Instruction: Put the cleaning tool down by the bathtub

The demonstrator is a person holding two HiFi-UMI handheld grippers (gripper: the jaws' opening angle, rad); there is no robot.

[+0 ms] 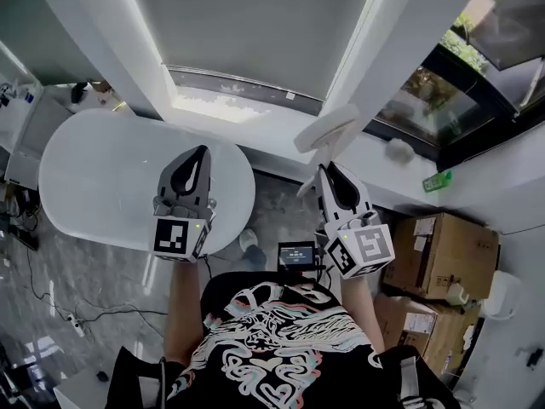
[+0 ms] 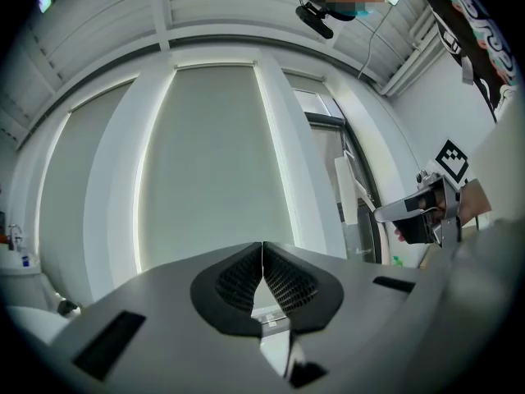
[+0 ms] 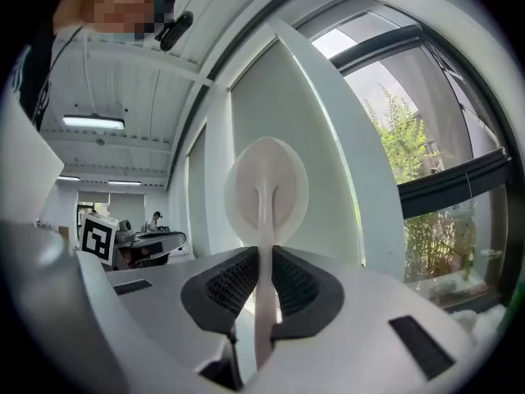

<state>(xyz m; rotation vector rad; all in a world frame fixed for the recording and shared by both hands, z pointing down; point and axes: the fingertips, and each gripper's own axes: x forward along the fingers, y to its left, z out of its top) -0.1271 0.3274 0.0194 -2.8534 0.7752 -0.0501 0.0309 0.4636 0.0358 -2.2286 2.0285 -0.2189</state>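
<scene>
The cleaning tool is white, with a thin handle and a flat oval head. My right gripper is shut on its handle and holds it upright, head up, in front of the window frame. The white oval bathtub lies at the left on the marble floor. Over the tub's right part hangs my left gripper, shut with nothing between its jaws. In the left gripper view the left gripper points at a blind, and the right gripper with the tool shows at the right.
Cardboard boxes stand at the right by the wall. A white window sill with a white object and a green item runs behind the right gripper. Cables trail on the floor at the lower left. A small screen sits at my chest.
</scene>
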